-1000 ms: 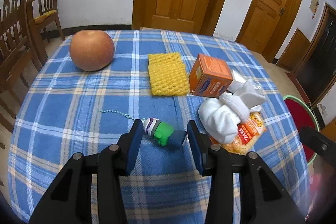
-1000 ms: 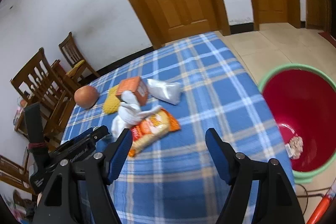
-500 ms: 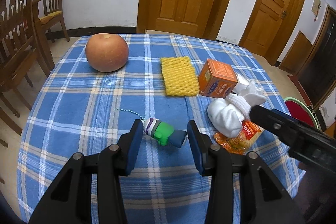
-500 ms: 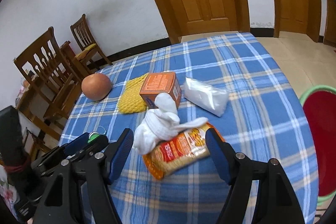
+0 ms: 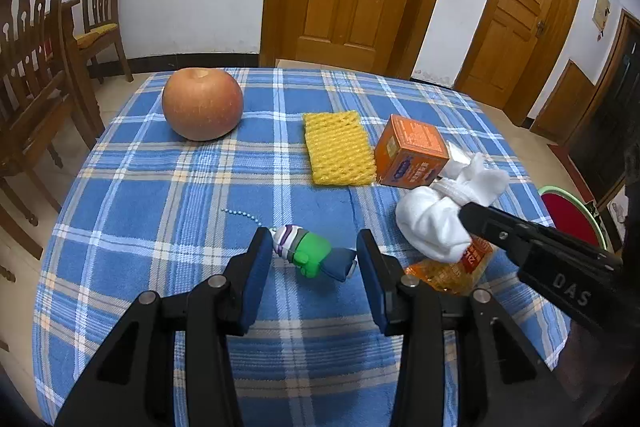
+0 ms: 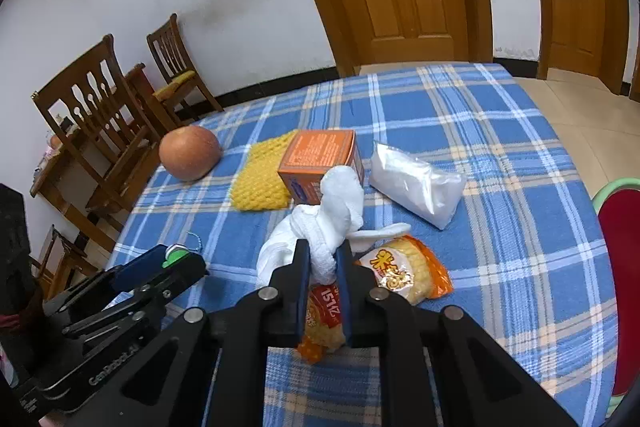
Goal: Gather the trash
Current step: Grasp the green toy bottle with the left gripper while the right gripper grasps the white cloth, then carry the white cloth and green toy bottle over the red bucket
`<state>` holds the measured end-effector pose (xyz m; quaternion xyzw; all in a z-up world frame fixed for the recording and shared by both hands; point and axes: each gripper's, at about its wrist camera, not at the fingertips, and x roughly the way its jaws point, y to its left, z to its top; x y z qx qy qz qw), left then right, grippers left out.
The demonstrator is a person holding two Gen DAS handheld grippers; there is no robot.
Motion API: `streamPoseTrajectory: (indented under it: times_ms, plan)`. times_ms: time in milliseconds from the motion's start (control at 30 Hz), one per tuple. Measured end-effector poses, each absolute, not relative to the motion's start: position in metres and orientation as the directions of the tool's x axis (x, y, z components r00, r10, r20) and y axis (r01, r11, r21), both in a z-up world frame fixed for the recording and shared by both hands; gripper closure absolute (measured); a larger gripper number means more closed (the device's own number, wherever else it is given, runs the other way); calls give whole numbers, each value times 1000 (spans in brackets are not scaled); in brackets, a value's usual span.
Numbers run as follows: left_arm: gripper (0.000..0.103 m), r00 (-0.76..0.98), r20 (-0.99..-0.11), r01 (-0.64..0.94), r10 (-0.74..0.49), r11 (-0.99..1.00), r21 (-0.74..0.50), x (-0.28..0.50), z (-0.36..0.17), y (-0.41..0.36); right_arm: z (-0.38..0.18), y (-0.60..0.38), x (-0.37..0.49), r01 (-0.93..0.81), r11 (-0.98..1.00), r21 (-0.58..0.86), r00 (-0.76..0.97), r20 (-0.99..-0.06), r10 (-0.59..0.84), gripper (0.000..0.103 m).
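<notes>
Now clamped on the knotted white sock where a second ago spread wide, right gripper pinching it above the orange snack bag, left gripper open around green toy figure, clear white packet plain only in right view.

Two black, angular gripper frames are being shown. The left gripper is being fitted with blue pads and silver screws. The right gripper is being marked "DAS" in grey along its side.

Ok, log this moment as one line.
right claw: shut on white cloth | left claw: open around toy figure | snack bag: on table
</notes>
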<state>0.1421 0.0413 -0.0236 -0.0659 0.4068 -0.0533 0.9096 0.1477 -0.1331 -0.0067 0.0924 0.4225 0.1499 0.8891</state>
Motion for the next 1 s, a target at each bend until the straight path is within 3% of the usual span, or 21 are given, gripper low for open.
streamPoseTrajectory:
  times_ms: [500,1000]
  plan:
    - [59,684,-705,92,-186,981,-169,129,-2,20,30,-169,107,-167,926,338,685,-636,355,89]
    - [59,674,-665,252,-323,946,-205,109,29,-39,47,-246,50,-2,933,359,760,-606,235,88]
